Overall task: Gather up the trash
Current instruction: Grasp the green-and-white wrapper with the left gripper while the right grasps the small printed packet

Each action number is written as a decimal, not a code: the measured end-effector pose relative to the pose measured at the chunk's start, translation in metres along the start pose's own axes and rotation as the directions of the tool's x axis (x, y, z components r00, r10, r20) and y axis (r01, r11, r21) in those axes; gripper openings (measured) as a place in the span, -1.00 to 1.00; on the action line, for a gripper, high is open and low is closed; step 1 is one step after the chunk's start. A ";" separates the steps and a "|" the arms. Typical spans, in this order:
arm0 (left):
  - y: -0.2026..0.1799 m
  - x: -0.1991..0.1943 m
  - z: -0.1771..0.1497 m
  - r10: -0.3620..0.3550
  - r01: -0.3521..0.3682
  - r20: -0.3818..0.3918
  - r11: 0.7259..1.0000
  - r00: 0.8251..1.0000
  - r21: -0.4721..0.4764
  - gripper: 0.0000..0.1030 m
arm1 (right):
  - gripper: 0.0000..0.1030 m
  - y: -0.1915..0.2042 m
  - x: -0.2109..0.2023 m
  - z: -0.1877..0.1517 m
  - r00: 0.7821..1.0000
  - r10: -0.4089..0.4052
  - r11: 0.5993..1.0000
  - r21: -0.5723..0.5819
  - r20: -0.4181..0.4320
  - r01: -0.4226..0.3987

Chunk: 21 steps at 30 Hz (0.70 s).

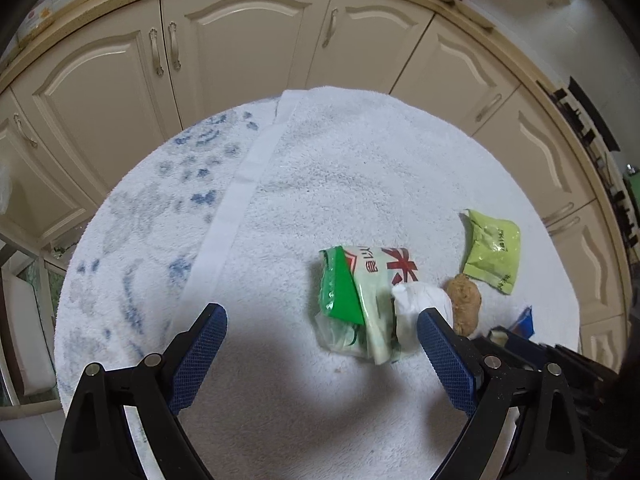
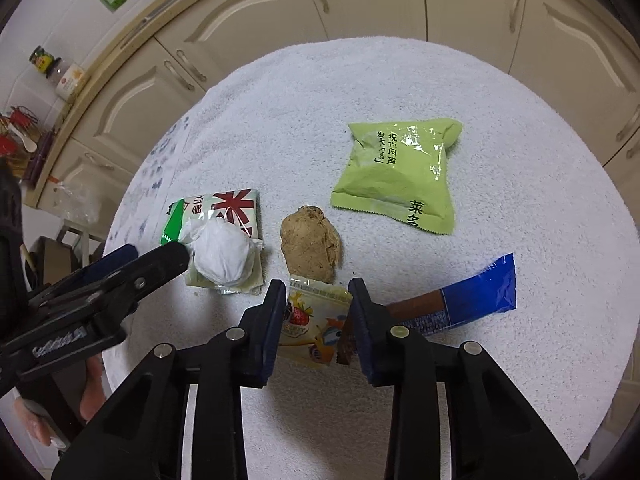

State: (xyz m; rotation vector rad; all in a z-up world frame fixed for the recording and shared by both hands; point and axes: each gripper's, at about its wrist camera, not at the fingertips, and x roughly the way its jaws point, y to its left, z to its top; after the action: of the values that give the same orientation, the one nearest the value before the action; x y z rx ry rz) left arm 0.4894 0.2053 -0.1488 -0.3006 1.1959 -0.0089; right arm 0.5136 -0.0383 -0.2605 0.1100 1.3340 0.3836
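Right gripper [image 2: 314,312]: pinching small yellow fruit-print sachet [image 2: 310,322] | Left gripper [image 1: 322,330]: wide, empty | Risk: your thin grip slips.

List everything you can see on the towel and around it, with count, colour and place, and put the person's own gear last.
towel: one, white with blue print on the left part, under all the trash
lime green packet: one, far right of centre
brown lump: one, tan, centre
white paper wad: one, resting on the rice bag
rice bag: one, white, green and red, left of the lump
blue wrapper: one, blue and brown, near right
fruit-print sachet: one, pale yellow, between the right claw's fingers
cabinets: cream, behind the towel
left claw: open, beside the paper wad
right claw: closed on the fruit-print sachet
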 end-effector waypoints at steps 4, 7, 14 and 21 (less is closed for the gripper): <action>-0.004 0.014 0.006 -0.050 0.050 -0.008 0.998 0.999 -0.047 0.82 | -0.38 0.002 0.001 -0.002 1.000 -0.004 1.000 -0.025 0.007 0.004; -0.002 0.024 0.008 -0.126 0.124 -0.020 0.988 0.992 -0.088 0.74 | -0.37 0.006 0.011 -0.002 0.999 -0.026 0.999 -0.041 -0.019 0.025; 0.005 0.023 0.004 -0.195 0.191 -0.043 0.978 0.980 -0.083 -0.36 | -0.43 0.007 0.016 -0.005 0.999 -0.038 0.998 -0.043 -0.011 0.037; 0.004 -0.009 -0.018 -0.137 0.138 -0.038 0.989 0.990 0.053 -0.46 | -0.43 0.003 0.006 -0.015 0.999 -0.035 0.999 -0.041 -0.011 0.035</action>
State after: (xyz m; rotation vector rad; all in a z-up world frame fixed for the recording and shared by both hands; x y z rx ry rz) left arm 0.4687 0.2065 -0.1481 -0.3347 1.2047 -0.1678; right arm 0.4998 -0.0360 -0.2684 0.0501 1.3371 0.3820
